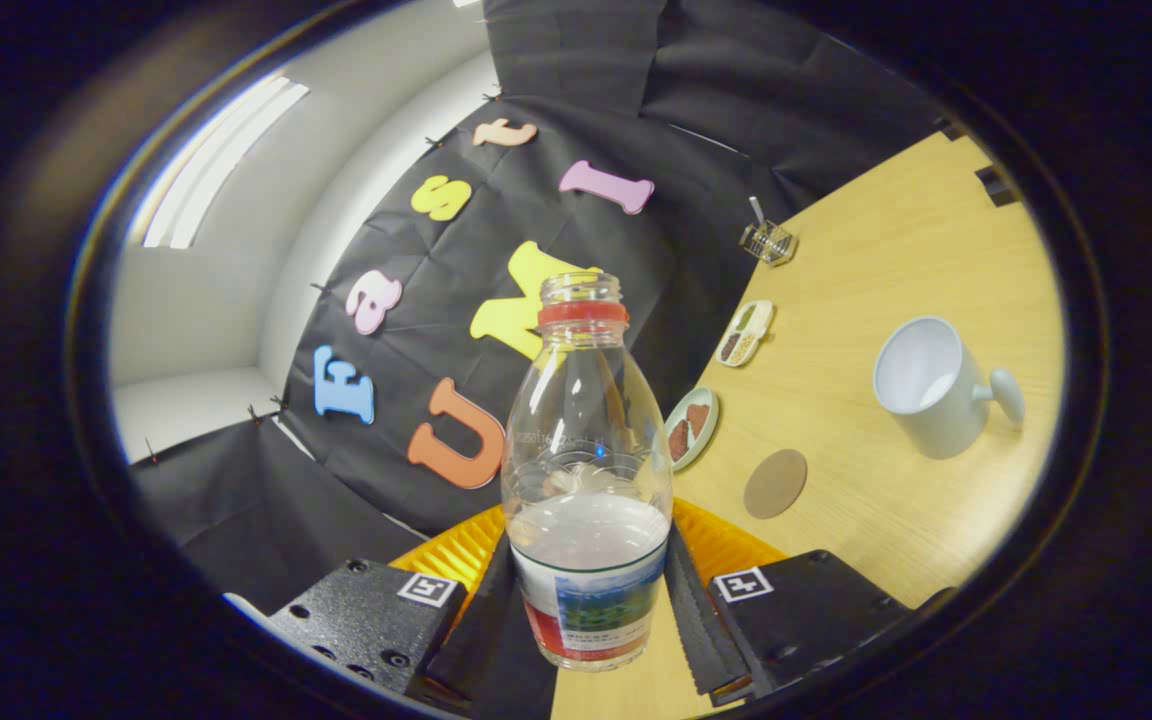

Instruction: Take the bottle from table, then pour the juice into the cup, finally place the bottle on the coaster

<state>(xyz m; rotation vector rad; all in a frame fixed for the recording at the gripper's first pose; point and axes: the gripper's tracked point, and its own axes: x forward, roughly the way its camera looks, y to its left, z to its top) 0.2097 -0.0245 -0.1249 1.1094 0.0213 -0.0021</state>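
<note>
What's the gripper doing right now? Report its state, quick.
Gripper: shut on the bottle, jaws pressing its lower body from both sides, bottle lifted and tilted, cap off, not yet over the cup.

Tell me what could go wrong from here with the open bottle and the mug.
1. The bottle has no cap and is held tilted between the gripper fingers, so liquid could slosh out before it is over the cup.
2. The fingers press on its lower labelled part only; the clear plastic might slip or twist while pouring.
3. The coaster is small and lies close to a dish, so a careless set-down could miss it.
</note>
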